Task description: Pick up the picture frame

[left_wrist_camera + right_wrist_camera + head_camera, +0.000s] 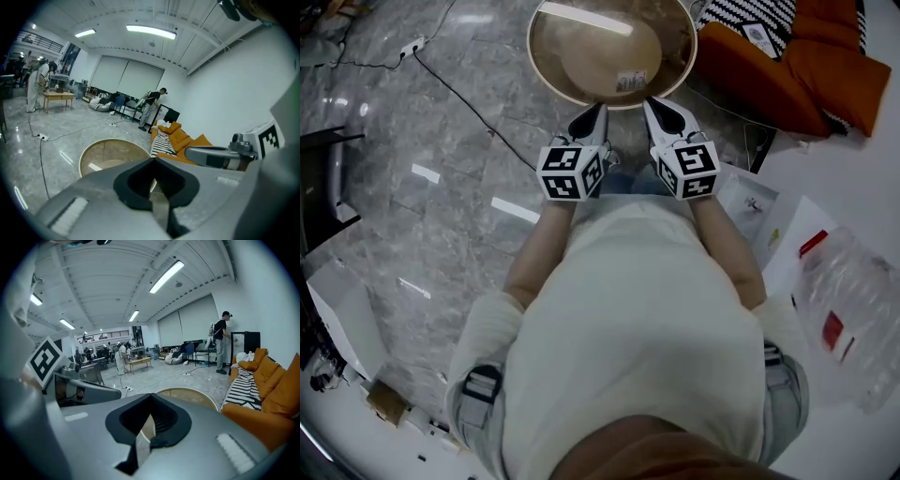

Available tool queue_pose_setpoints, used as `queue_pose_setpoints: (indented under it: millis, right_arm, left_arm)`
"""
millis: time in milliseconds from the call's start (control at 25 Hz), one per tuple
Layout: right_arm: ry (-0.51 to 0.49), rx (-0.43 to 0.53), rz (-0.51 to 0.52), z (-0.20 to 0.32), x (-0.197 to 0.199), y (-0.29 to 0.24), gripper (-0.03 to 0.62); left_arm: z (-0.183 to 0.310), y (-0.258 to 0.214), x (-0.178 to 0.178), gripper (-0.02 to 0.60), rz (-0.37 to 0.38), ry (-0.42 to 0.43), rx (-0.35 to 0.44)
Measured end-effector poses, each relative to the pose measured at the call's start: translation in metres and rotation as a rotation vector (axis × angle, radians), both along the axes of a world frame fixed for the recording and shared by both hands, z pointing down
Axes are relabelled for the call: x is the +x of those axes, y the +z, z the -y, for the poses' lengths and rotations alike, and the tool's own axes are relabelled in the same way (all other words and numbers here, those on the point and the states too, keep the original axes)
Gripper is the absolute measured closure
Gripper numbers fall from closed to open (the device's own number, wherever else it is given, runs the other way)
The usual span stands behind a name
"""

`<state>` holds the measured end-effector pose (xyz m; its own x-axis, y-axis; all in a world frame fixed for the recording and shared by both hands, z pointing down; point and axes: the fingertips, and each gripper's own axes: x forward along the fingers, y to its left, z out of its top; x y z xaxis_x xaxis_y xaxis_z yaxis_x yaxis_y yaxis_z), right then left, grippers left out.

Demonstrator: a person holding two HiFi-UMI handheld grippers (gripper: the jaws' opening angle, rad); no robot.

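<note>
- The picture frame point(605, 47), round with a pale rim and a tan reflective face, lies flat on the grey marble floor point(441, 187).
- The left gripper point(594, 114) has its jaws pressed together on nothing, the tip at the frame's near rim.
- The right gripper point(655, 108), close alongside, is likewise closed and empty.
- An orange sofa point(806, 70) stands to the frame's right.
</note>
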<state>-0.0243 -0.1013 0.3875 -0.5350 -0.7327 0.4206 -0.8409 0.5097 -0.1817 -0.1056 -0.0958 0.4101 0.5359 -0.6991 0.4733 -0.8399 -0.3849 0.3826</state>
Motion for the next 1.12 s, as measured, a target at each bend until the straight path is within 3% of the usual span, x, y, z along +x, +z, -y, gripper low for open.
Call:
queue_pose_setpoints:
  millis: [440,720,1120]
  right_arm:
    - [-0.04,-0.08,-0.049,0.034,0.023,0.052,0.595]
    - [-0.077,-0.151,-0.085,0.056,0.034,0.115,0.595]
    - [-0.06,-0.239,-0.123,0.081,0.051,0.22,0.595]
  left_arm:
    - [0.029,0.061,0.018,0.581,0.029,0.0,-0.091]
    - [0.045,0.127,0.016,0.581,0.045,-0.088,-0.187]
    - [0.067,0.22,0.036,0.581,0.082,-0.08,-0.258]
